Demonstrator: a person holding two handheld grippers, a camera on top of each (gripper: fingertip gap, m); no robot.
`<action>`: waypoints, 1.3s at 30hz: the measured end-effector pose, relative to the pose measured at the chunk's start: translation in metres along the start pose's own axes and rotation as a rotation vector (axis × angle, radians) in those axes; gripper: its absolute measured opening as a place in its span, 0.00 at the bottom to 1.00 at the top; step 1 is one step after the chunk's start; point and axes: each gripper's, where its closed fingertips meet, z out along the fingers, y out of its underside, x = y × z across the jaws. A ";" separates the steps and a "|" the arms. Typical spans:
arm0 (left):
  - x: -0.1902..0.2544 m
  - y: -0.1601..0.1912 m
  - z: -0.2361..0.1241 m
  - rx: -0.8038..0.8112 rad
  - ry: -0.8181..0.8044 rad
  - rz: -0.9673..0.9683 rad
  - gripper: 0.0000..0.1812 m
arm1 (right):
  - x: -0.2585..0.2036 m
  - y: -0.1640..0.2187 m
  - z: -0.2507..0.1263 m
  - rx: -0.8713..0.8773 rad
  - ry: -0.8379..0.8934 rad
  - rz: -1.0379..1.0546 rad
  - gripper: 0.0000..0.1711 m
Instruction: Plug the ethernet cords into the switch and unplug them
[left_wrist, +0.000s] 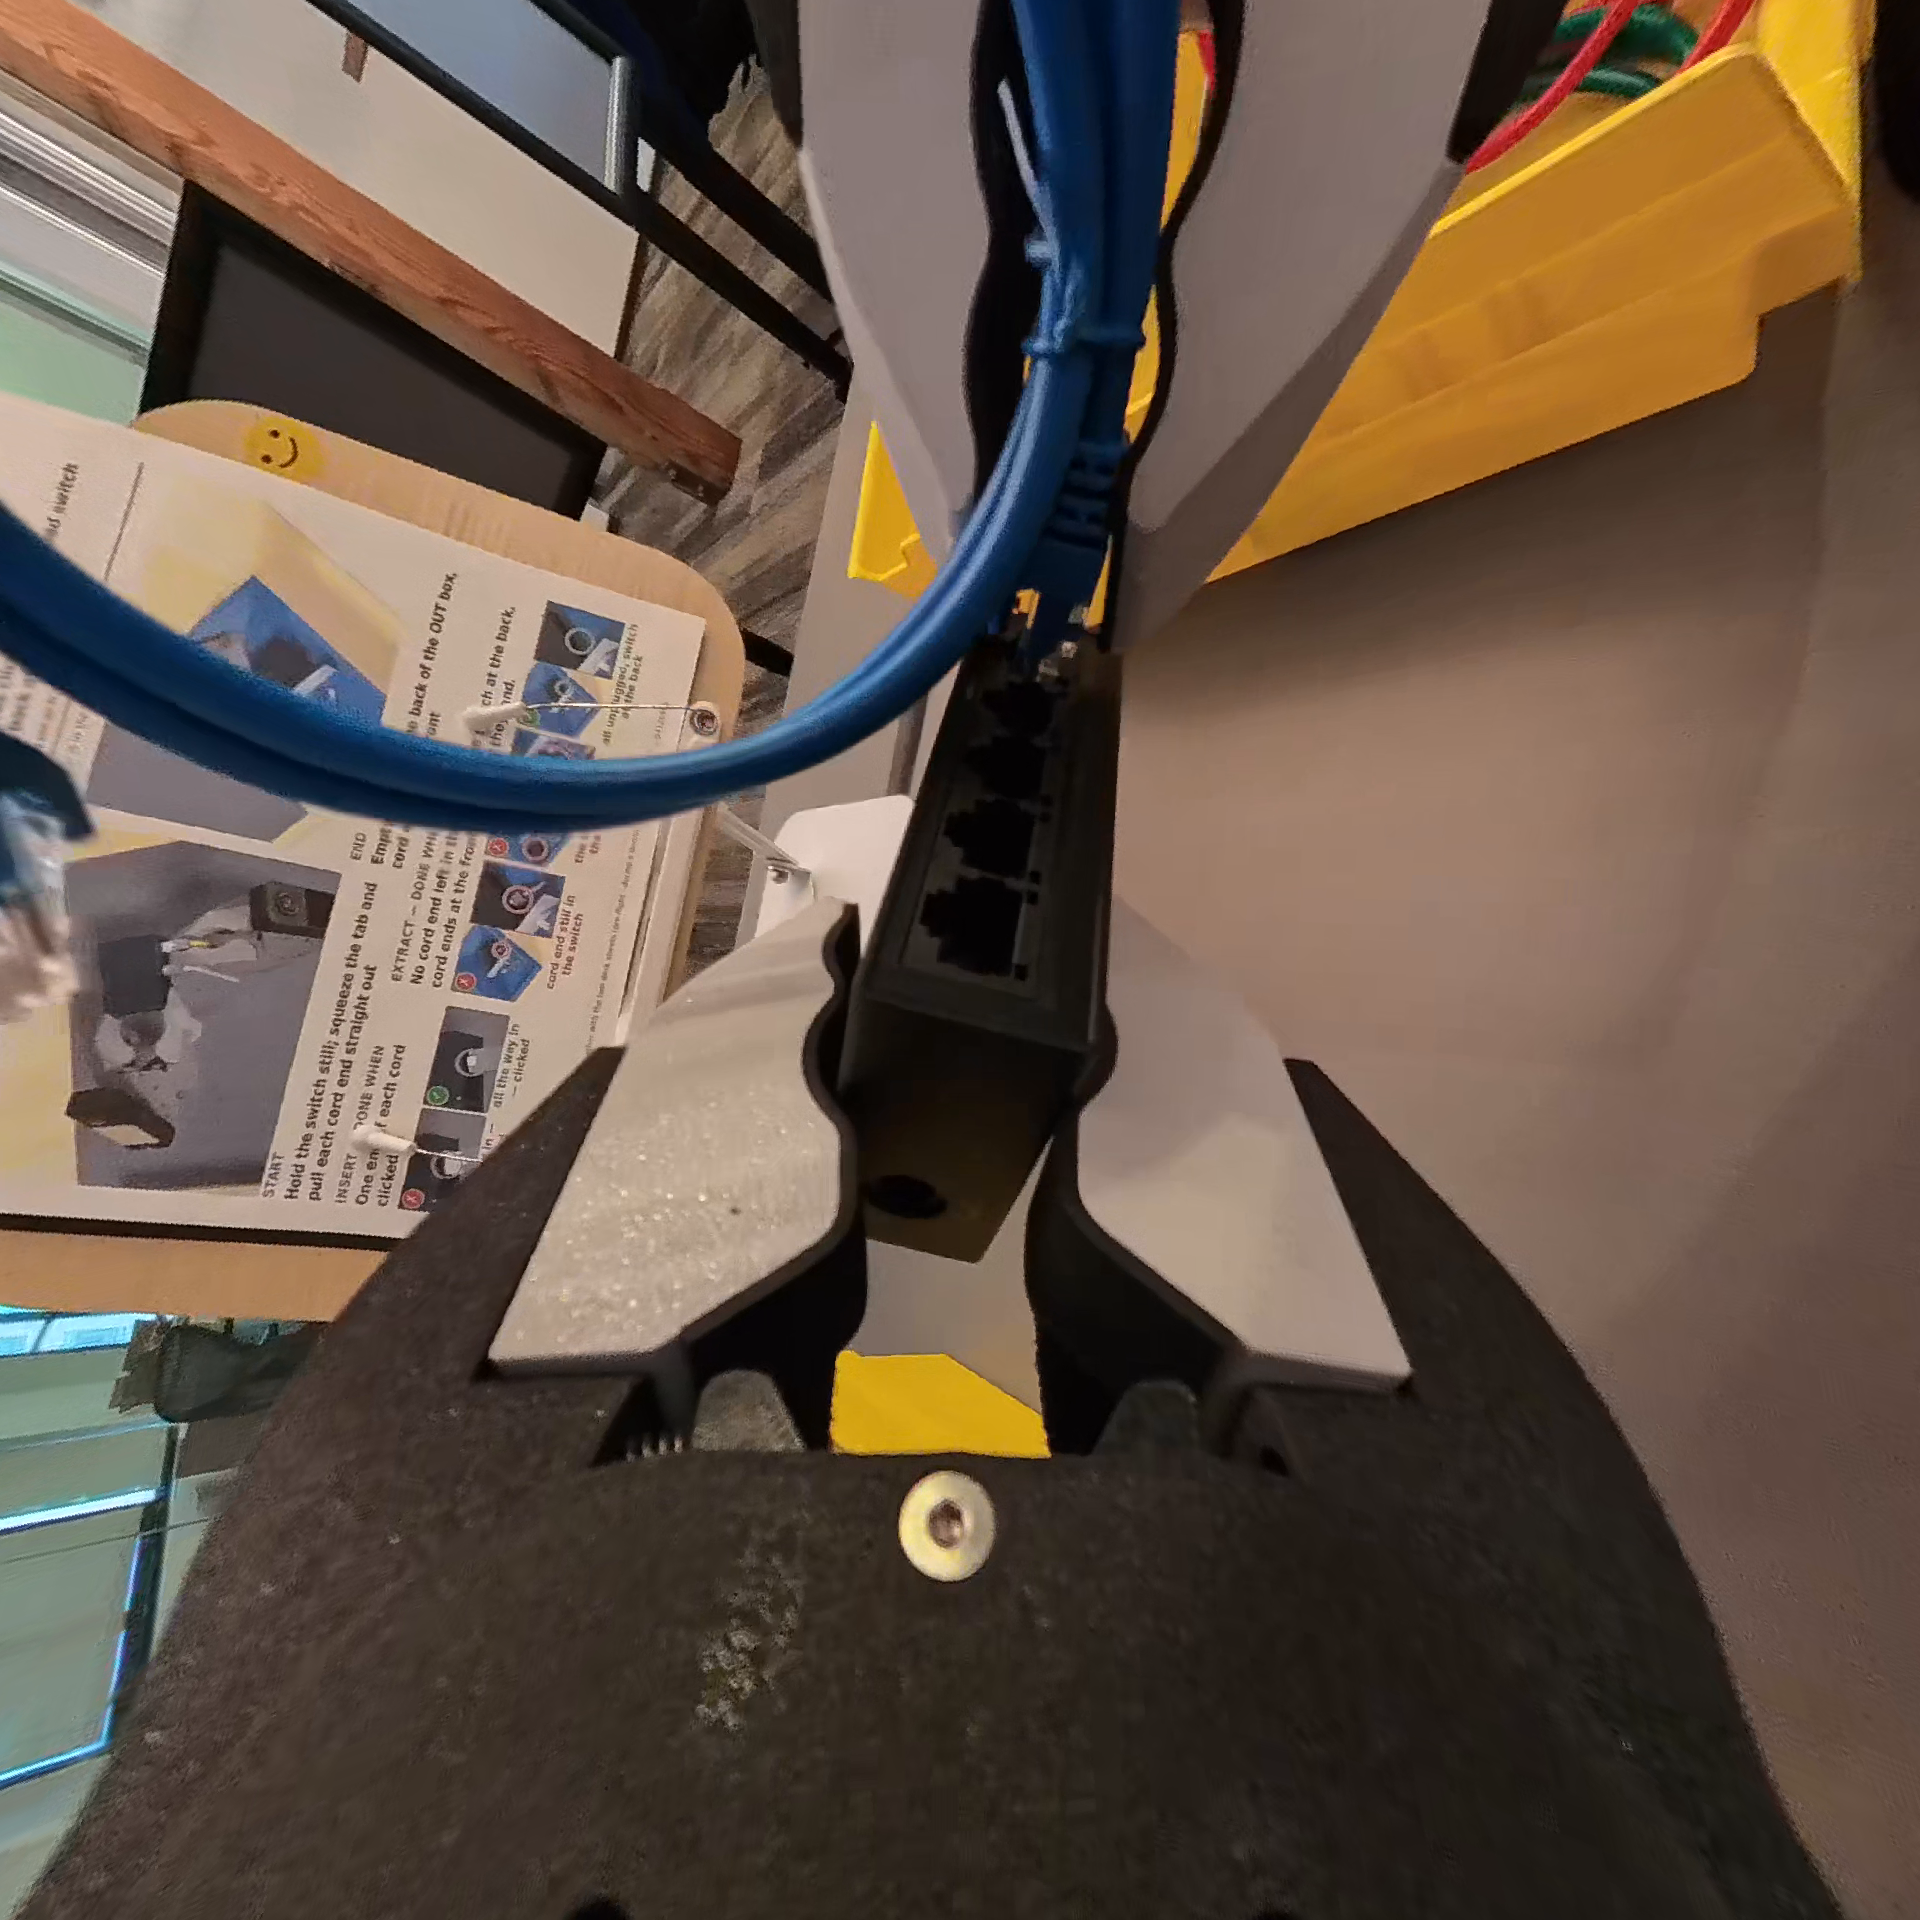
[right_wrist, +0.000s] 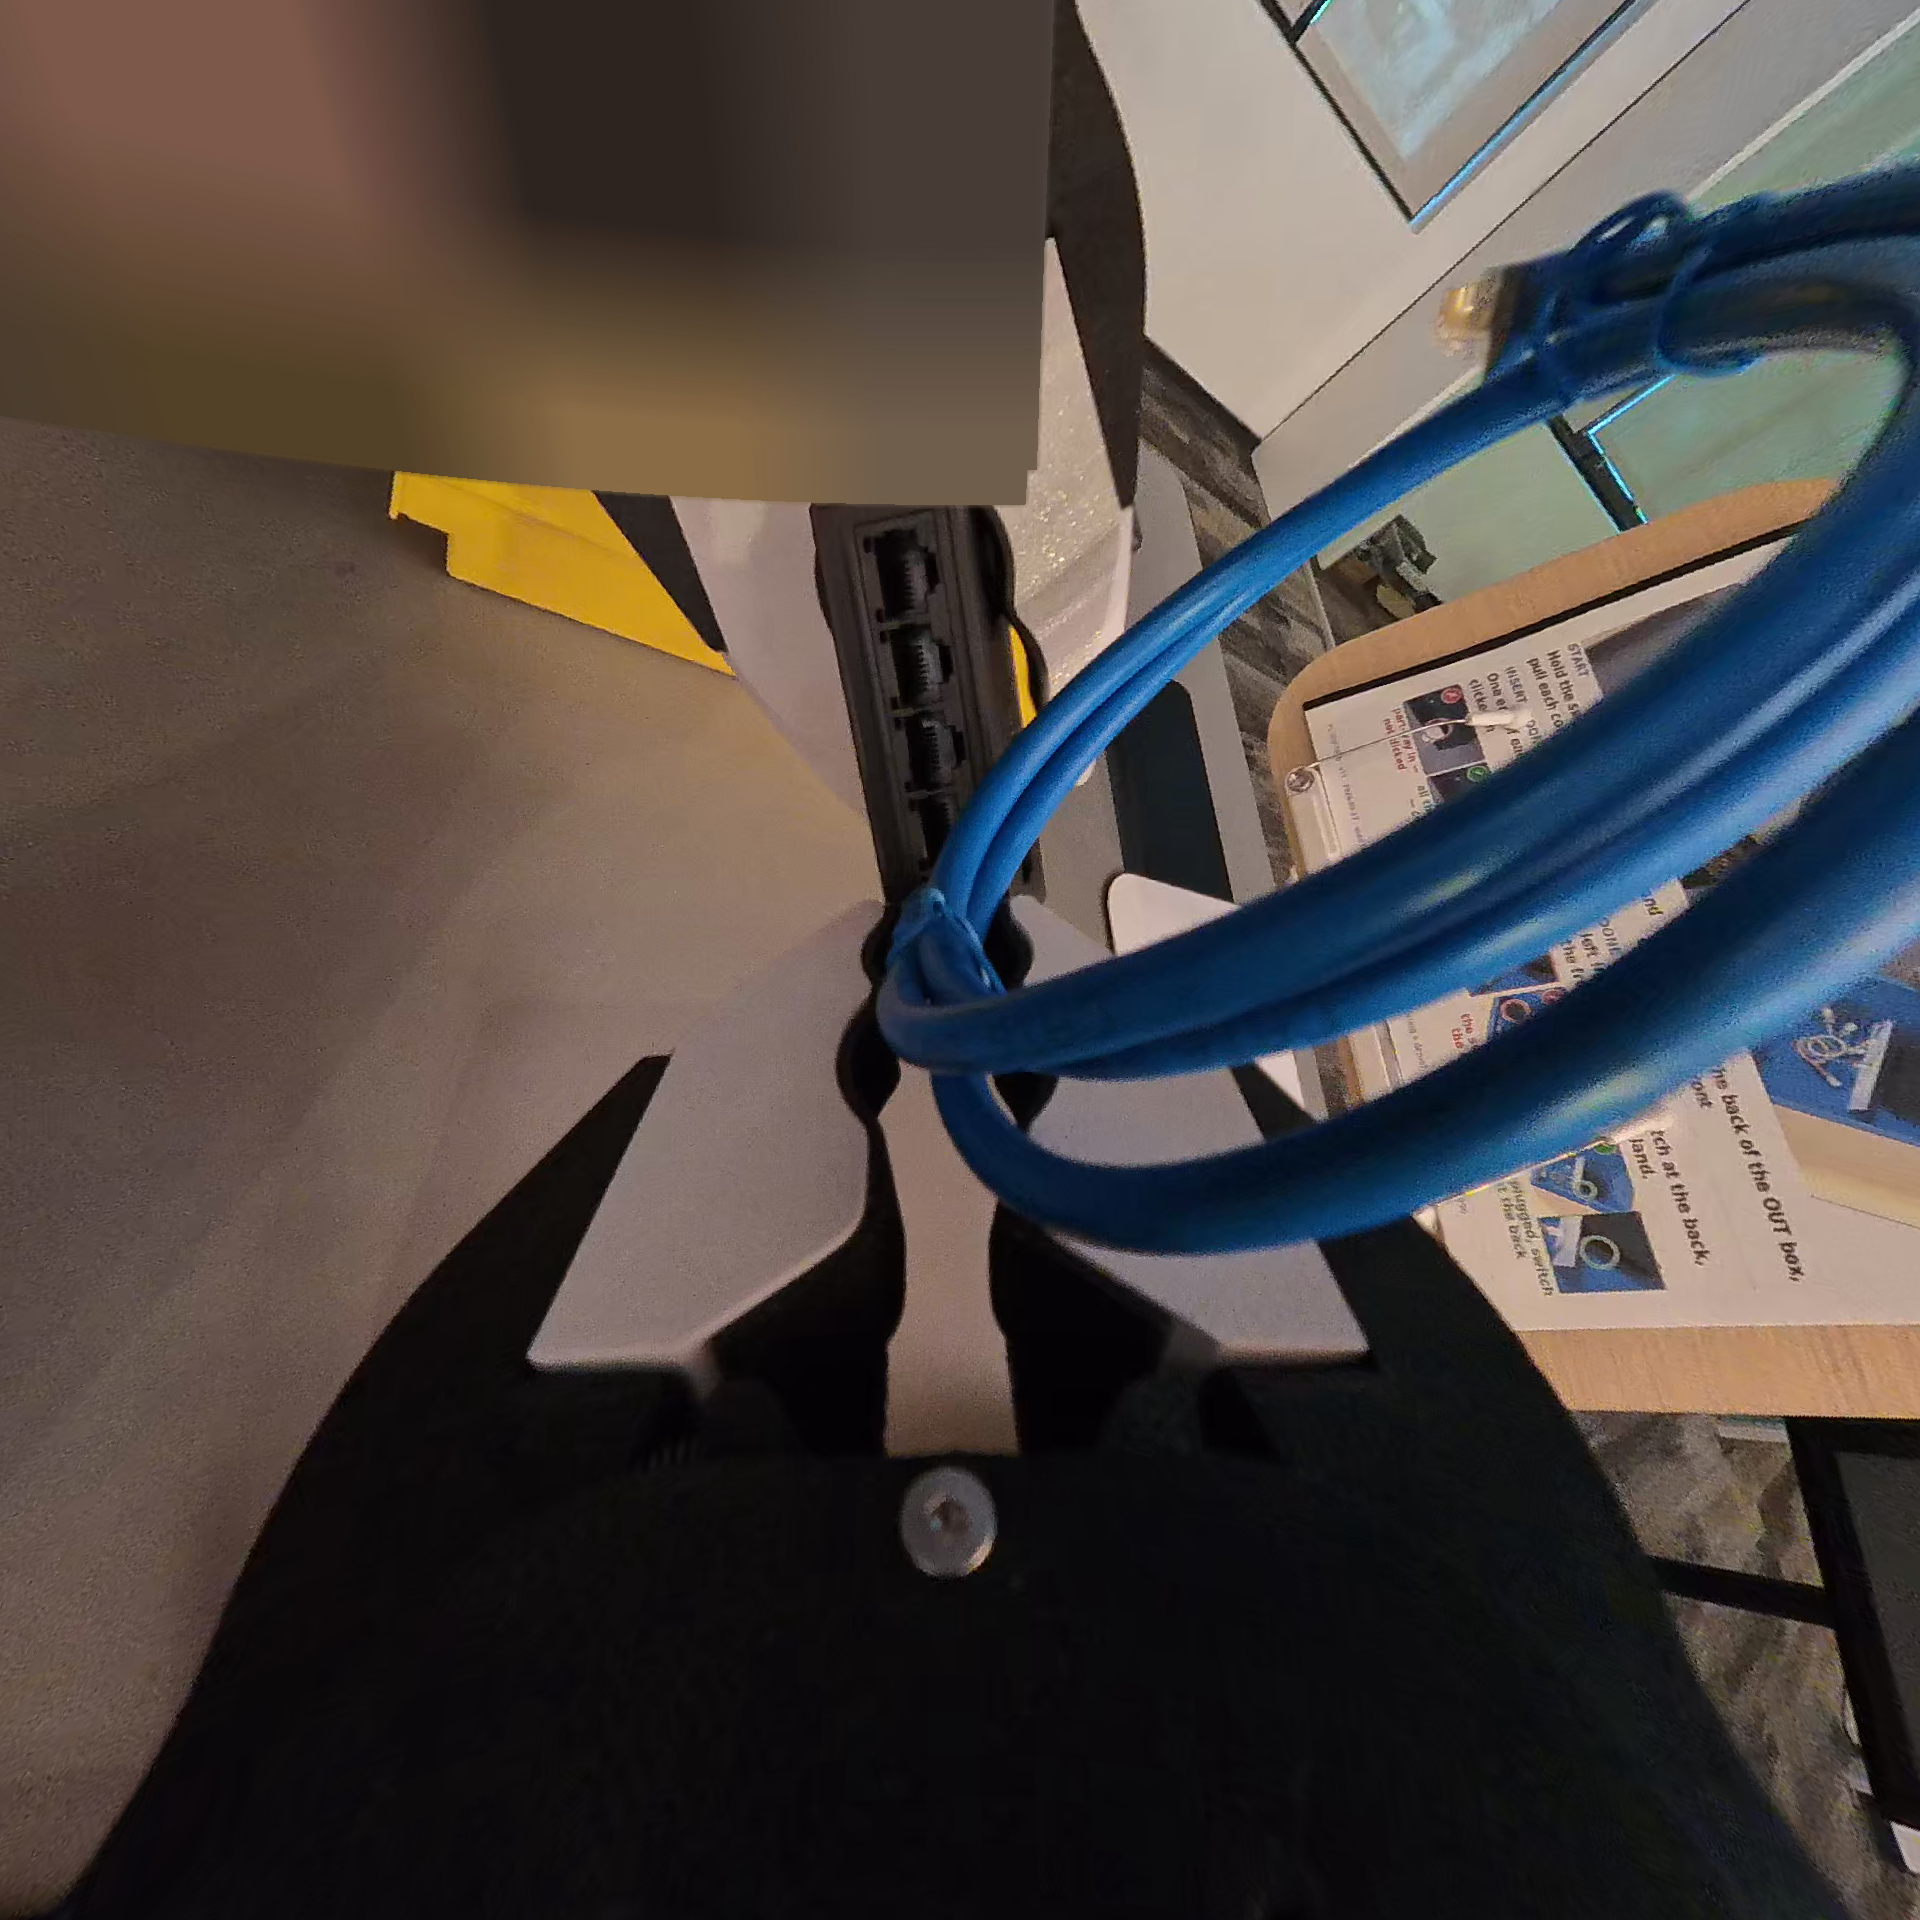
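The left gripper (left_wrist: 961, 1049) is clamping the black switch (left_wrist: 987, 935) upright while the right gripper (right_wrist: 940, 997), closed on the blue cord (right_wrist: 1299, 997), is meeting the switch's far port; aligning the plug (left_wrist: 1081, 540) squarely looks key.

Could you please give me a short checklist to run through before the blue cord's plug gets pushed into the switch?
1. Small black plastic network switch is held firmly in the left gripper: ok, clamped between its grey fingers.
2. Blue ethernet cord is gripped near its plug by the right gripper: ok.
3. Plug tip is lined up with the end port: cannot tell, it sits at the port's mouth but seating is hidden.
4. Other ports are free: ok, the visible ones look empty.
5. Slack loop of cord clear of the switch face: not ok, it crosses the lower ports in the right wrist view.
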 end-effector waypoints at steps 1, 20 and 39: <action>0.001 -0.001 0.000 0.008 0.008 -0.001 0.19 | 0.000 0.000 0.000 0.006 -0.005 0.006 0.09; 0.001 -0.024 -0.003 0.241 -0.119 0.042 0.29 | -0.003 -0.029 -0.007 0.150 0.027 -0.140 0.09; -0.007 -0.007 -0.011 0.126 -0.079 0.012 0.29 | 0.006 -0.031 -0.009 -0.025 0.211 -0.386 0.09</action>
